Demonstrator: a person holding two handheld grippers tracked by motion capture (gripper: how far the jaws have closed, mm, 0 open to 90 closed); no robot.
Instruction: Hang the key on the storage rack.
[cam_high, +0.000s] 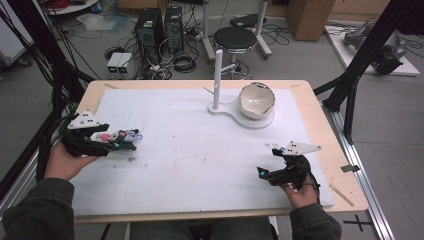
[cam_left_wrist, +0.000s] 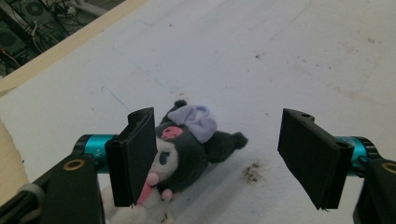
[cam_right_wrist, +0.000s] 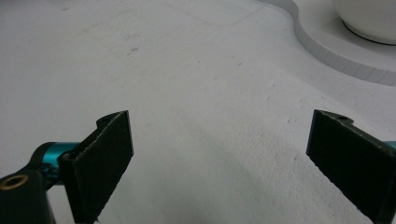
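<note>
At the left edge of the white mat on the desk (cam_high: 305, 95), the plush toy (cam_left_wrist: 187, 149) lies on its side, and your left gripper (cam_left_wrist: 224, 158) has it between its fingers (cam_left_wrist: 133, 156). They stand partly open: one finger is right against the toy's face, while the other is well clear of it, so nothing is gripped yet.

The toy sits off-centre in the gap, and that is the main risk. If you close from here, the near finger may push the toy sideways or pinch only the lilac bow and an ear, and it could swing or slip out when you lift. A soft body also squashes, so a hold that looks firm may be loose. The gripper's low angle could make the finger tips scrape the mat, which looks soft enough to catch.

Your right gripper (cam_high: 270, 162) rests near the right front of the mat with its fingers (cam_right_wrist: 100, 163) wide apart and empty.

Farther back stands a white stand (cam_high: 218, 80) with an upright post, and a white bowl (cam_high: 256, 100) sits on its base. The mat between toy and bowl is bare, so I judge that only the post could obstruct a carry, should you head that way
</note>
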